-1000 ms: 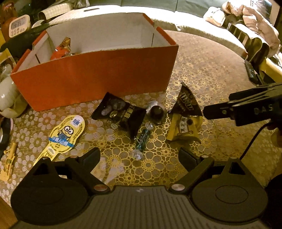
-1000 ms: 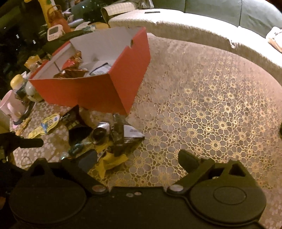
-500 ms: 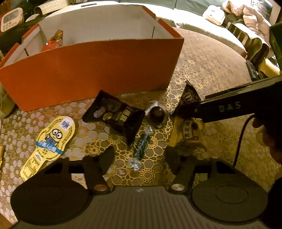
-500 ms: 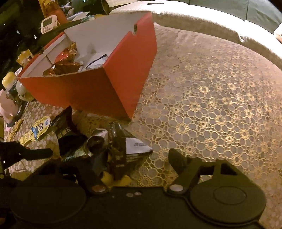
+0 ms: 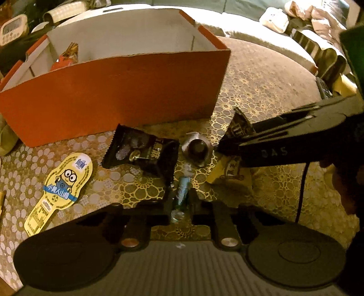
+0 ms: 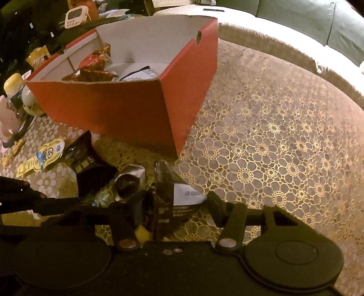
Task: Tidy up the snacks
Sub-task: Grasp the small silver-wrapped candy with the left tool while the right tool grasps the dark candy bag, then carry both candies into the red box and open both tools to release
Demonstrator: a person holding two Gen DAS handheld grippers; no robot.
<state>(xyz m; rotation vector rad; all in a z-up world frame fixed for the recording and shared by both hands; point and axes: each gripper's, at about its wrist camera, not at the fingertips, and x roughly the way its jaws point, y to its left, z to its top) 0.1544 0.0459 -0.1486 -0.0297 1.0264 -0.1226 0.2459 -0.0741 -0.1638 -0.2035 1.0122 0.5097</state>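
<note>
An orange cardboard box (image 5: pixel 113 91) stands at the back of the table with red and gold wrappers (image 6: pixel 95 61) inside. Loose snacks lie in front of it. My left gripper (image 5: pixel 181 205) is shut on a small blue-wrapped candy (image 5: pixel 183 186) that lies on the cloth. My right gripper (image 6: pixel 176 209) straddles a dark triangular packet (image 6: pixel 166 182) with a white label. Its jaws are closing, and the packet stands between them without the pads clearly pressing it. In the left wrist view the right gripper (image 5: pixel 224 148) reaches in from the right onto that dark packet (image 5: pixel 238 127).
Near the candy lie a black snack packet (image 5: pixel 141 150), a foil chocolate cup (image 5: pixel 196 149), a yellow packet (image 5: pixel 229 173) and a yellow cartoon-figure packet (image 5: pixel 61 186). Bottles and a timer (image 6: pixel 75 14) crowd the far left. The lace tablecloth (image 6: pixel 273 136) stretches to the right.
The left jaws went from wide open to shut on the blue candy. The right gripper came in from the right and down over the dark packet, and its jaws narrowed.
</note>
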